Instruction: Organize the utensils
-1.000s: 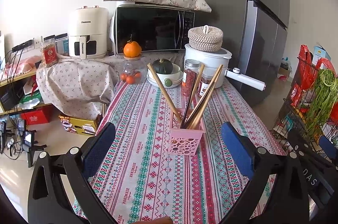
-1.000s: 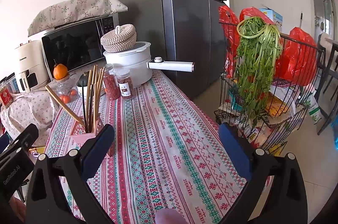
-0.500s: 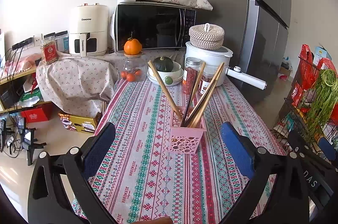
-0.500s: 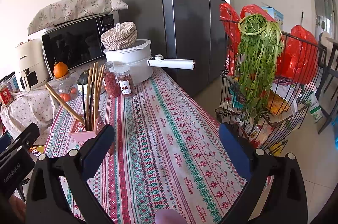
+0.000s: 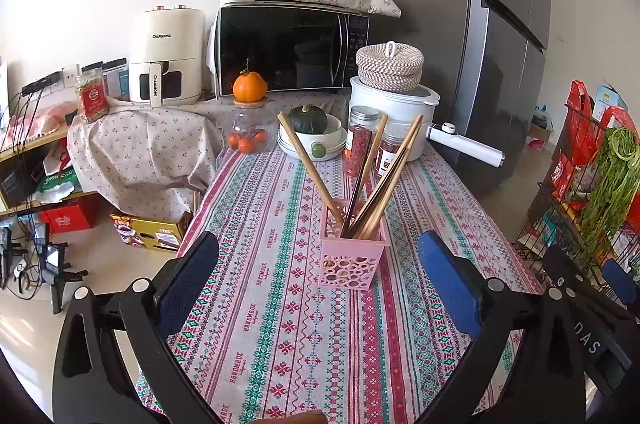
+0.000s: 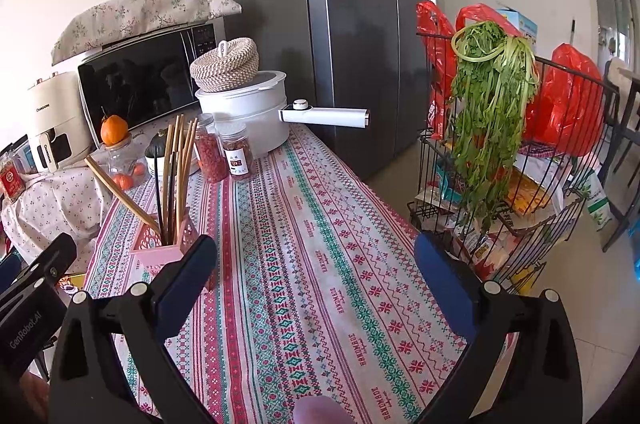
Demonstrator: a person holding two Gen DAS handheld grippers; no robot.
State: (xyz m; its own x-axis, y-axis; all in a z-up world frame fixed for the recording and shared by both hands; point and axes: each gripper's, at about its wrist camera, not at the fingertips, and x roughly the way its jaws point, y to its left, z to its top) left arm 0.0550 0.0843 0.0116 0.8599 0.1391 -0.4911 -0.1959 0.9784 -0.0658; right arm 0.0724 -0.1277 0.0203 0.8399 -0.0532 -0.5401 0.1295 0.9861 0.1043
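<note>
Standing mid-table, the pink holder (image 5: 352, 251) with its chopsticks (image 5: 374, 180) looks slightly farther off than a second ago; left gripper (image 5: 318, 278) and right gripper (image 6: 316, 276) gape, empty, suggesting sorting is done.

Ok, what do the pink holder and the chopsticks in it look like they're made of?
The pink holder looks like molded plastic: uniform matte pink with punched round holes in its walls. Most chopsticks look like bamboo or light wood, tan and unglossy; one dark stick may be lacquered or darker wood, hard to tell.

"HANDMADE" on tablecloth (image 5: 256, 288) ("CHANGHONG": fryer (image 5: 166, 60))
</note>
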